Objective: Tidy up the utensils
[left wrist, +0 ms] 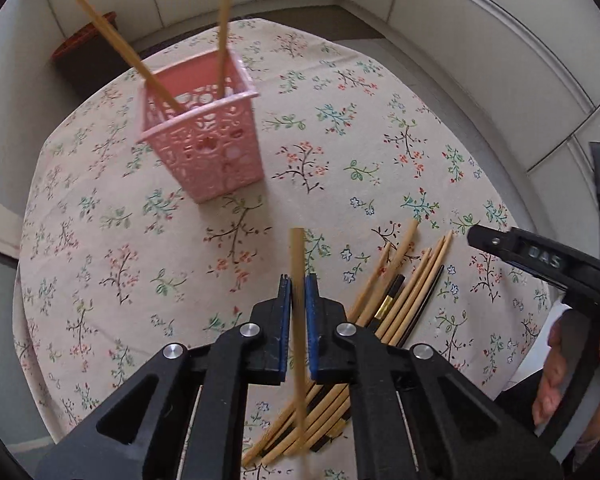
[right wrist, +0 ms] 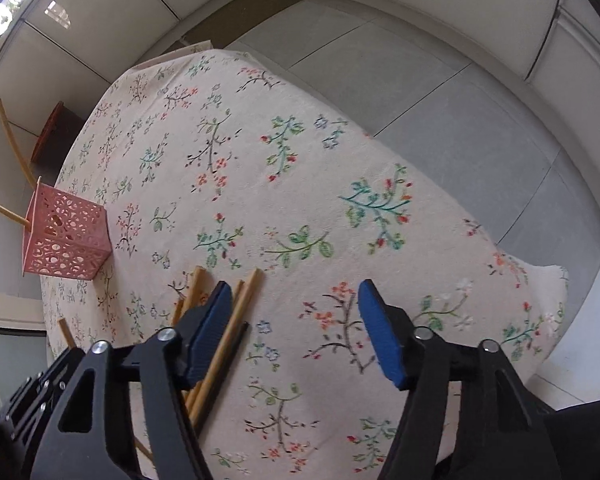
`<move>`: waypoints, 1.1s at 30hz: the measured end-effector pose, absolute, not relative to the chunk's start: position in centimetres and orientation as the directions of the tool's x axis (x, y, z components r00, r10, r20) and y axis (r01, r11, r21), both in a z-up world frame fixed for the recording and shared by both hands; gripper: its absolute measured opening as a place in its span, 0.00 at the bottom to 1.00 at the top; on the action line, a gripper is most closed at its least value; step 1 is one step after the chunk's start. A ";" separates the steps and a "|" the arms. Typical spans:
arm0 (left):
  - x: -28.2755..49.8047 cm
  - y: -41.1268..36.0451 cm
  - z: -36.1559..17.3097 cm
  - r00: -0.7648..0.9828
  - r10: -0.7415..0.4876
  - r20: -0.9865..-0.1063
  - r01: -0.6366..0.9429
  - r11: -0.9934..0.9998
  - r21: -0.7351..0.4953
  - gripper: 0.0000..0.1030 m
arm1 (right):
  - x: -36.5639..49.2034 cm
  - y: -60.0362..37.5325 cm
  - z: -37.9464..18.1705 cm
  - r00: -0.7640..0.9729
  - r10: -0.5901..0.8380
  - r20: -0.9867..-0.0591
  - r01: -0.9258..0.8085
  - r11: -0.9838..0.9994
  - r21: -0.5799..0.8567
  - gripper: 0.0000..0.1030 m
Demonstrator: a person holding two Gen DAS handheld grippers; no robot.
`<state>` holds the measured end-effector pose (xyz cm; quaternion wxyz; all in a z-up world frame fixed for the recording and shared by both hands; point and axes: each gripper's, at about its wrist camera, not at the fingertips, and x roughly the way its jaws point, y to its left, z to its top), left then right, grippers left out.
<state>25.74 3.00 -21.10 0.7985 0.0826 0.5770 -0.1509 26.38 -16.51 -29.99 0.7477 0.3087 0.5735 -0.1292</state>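
Observation:
My left gripper is shut on a bamboo chopstick, held above the table; its tip points toward a pink perforated basket. Two bamboo chopsticks stand in the basket. A pile of loose chopsticks, bamboo and dark ones, lies on the floral tablecloth to the right under the gripper. My right gripper is open and empty, hovering over the cloth beside the same pile. The basket shows at the left in the right wrist view.
The floral tablecloth covers the table, whose edges drop to a grey floor. A dark stool with a red top stands behind the table. The right gripper's body and the holding hand are at right.

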 end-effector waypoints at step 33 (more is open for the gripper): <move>21.0 7.7 -14.0 0.458 -0.248 -0.854 0.286 0.950 -0.122 0.06 | 26.8 -9.4 -23.8 0.520 0.297 -0.801 0.240 0.849 0.471 0.12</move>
